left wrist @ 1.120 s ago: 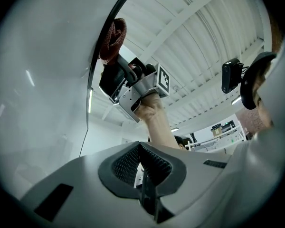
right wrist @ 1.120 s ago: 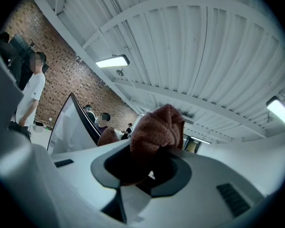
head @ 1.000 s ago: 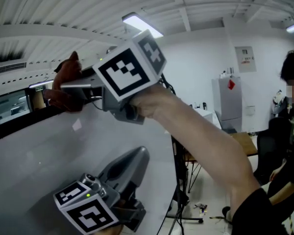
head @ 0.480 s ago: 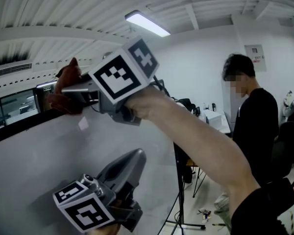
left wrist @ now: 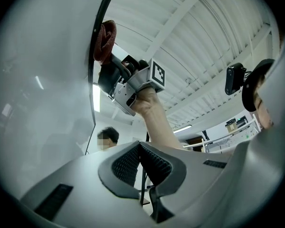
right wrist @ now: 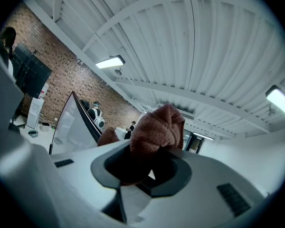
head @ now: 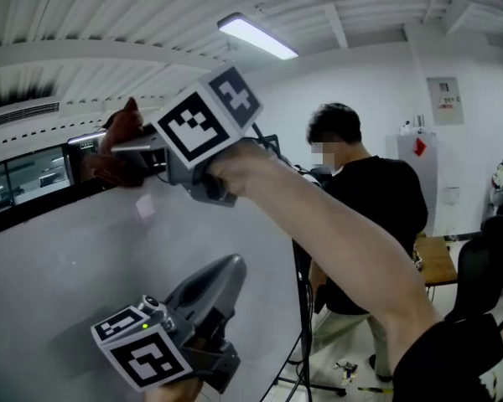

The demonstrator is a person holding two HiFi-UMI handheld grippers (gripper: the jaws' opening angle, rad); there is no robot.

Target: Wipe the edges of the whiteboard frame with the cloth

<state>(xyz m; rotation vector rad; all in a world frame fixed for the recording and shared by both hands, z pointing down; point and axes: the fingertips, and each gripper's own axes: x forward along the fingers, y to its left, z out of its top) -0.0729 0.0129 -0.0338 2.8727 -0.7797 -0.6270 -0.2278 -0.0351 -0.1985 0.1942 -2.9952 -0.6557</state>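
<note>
Brown cloth is clamped in the right gripper and held on the top edge of the whiteboard frame; wiping is judged under way. Left gripper is held lower, jaws together on nothing. Next, the cloth should be dragged along the edge with pressure.

All views upward, sharing whiteboard
</note>
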